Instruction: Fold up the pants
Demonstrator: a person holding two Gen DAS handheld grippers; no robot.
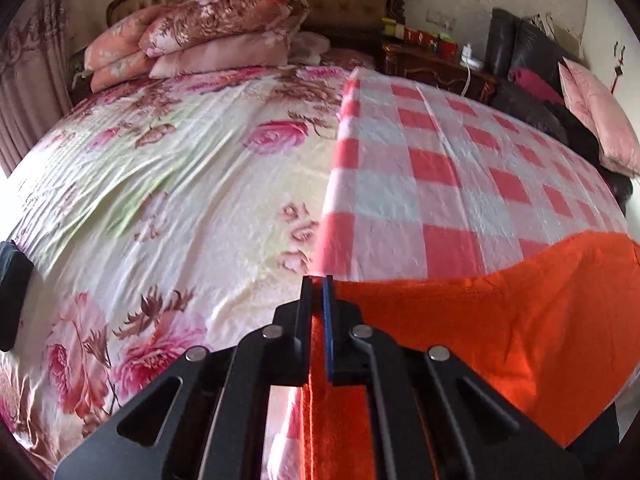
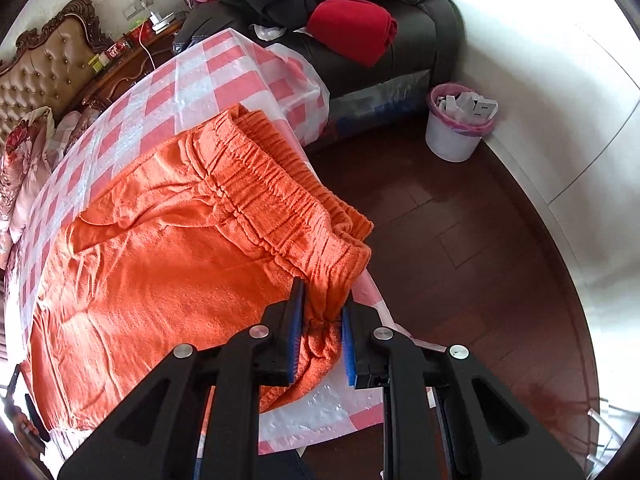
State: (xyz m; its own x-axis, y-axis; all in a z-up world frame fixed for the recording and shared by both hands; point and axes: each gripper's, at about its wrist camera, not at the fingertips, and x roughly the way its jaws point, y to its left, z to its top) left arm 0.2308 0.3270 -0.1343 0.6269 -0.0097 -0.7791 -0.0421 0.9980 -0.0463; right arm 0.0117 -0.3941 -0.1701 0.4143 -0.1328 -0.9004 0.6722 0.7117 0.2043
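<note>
The orange pants (image 2: 168, 248) lie spread on a red-and-white checked cloth (image 2: 132, 100) at the near corner of the bed. Their gathered elastic waistband (image 2: 276, 196) runs along the bed's right edge. My right gripper (image 2: 322, 300) has its jaws around the near end of the waistband, blue pads (image 2: 294, 332) on both sides of bunched cloth. My left gripper (image 1: 318, 292) is shut on an edge of the pants (image 1: 500, 312), with orange cloth hanging between and below its fingers.
A floral bedsheet (image 1: 160, 184) covers the left of the bed, with stacked pillows (image 1: 200, 36) at the headboard. A dark sofa (image 2: 404, 28) with clothes, a white bin (image 2: 456, 128) and dark wooden floor (image 2: 460, 260) lie right of the bed. A bedside table (image 1: 436, 64) stands behind.
</note>
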